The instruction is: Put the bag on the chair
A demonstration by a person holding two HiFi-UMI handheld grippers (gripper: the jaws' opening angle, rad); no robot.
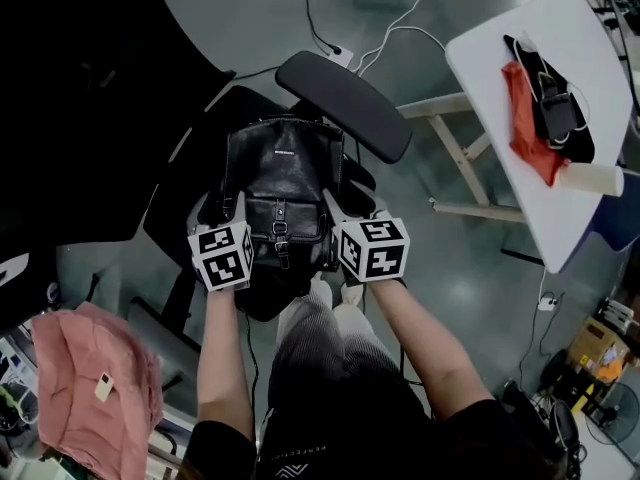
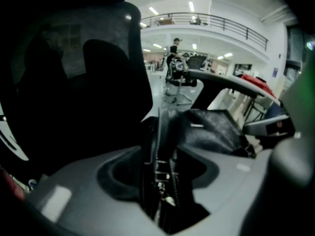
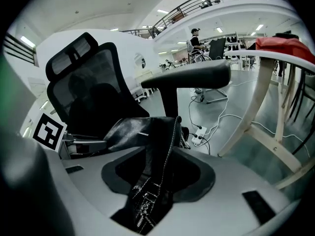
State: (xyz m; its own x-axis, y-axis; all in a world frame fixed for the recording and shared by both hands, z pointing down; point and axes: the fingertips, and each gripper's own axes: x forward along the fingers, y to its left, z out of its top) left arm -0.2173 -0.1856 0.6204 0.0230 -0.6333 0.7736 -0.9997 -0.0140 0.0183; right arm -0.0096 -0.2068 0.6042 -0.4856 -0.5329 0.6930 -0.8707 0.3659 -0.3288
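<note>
A black leather bag (image 1: 283,183) lies on the seat of a black office chair (image 1: 215,118), its top towards the armrest (image 1: 345,103). My left gripper (image 1: 222,208) stands at the bag's left side and my right gripper (image 1: 352,206) at its right side. In the left gripper view the bag's stitched edge (image 2: 158,168) runs between the open jaws of the left gripper (image 2: 157,181), with gaps to both pads. The right gripper view shows the same: the right gripper (image 3: 157,181) is open around the zipped edge of the bag (image 3: 142,132), pads apart from it.
The chair's mesh backrest (image 3: 88,77) rises behind the bag. A white table (image 1: 520,68) on wooden legs (image 1: 455,158) stands to the right, with a red cloth (image 1: 528,128) on it. A pink garment (image 1: 90,388) lies at lower left. Cables (image 1: 330,28) run over the floor.
</note>
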